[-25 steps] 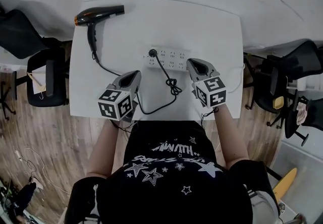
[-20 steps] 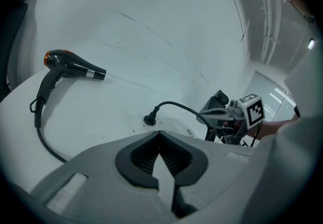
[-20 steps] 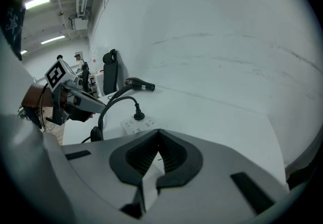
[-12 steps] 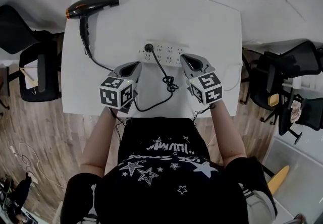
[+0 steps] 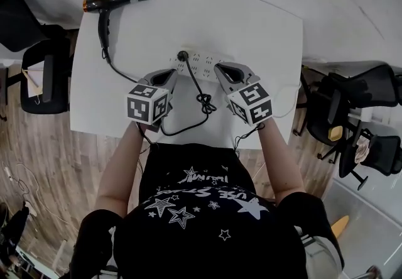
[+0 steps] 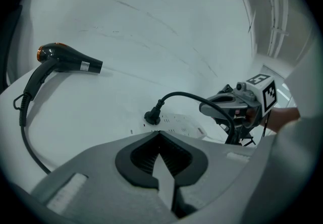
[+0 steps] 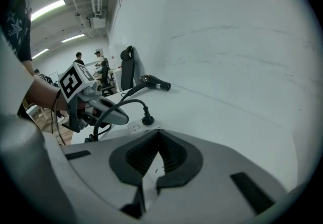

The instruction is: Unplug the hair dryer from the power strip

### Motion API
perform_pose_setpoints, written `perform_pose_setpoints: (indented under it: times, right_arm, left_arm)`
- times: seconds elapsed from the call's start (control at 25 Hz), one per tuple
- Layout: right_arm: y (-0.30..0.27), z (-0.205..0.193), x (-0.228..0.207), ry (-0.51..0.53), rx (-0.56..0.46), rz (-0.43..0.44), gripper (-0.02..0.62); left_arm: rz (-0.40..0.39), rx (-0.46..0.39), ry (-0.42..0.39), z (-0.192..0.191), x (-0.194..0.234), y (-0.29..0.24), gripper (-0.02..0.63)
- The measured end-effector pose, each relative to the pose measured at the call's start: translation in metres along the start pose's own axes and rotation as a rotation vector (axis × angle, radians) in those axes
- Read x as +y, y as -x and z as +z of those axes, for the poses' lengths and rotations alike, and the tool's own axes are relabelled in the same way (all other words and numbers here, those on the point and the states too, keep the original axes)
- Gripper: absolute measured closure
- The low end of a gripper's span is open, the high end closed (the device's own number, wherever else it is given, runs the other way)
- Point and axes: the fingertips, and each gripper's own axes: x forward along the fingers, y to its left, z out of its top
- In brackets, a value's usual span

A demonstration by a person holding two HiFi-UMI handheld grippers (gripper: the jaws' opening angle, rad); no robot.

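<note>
Plug (image 5: 183, 56) in strip (image 5: 208, 66); ppl (image 7: 79, 58): right gripper view

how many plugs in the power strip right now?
1. The black plug sits at the power strip's left end in the head view. The right gripper covers the strip's right end, so another could be hidden.

One hair dryer (image 5: 116, 0), one power strip (image 5: 204, 65) and one plug (image 5: 183, 56) are pictured on one table (image 5: 251, 26). Two grippers are counted, the left gripper (image 5: 168, 74) and the right gripper (image 5: 221, 69), and perhaps four chairs (image 5: 44, 76).
</note>
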Motion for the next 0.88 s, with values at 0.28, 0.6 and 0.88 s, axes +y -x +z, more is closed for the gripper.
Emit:
perform_pose_setpoints:
  times: [0.28, 0.6, 0.88]
  right_arm:
    - [-0.005, -0.006, 0.0, -0.021, 0.009, 0.041, 0.586]
    - [-0.022, 0.002, 0.005, -0.023, -0.008, 0.08, 0.586]
    - [-0.03, 0.011, 0.012, -0.103, -0.046, 0.143, 0.586]
  left_arm:
    - [0.032, 0.031, -0.008, -0.002, 0.005, -0.011, 0.6]
    - [0.039, 0.048, 0.006, -0.004, 0.007, -0.015, 0.6]
    - [0.049, 0.055, 0.018, -0.003, 0.008, -0.018, 0.6]
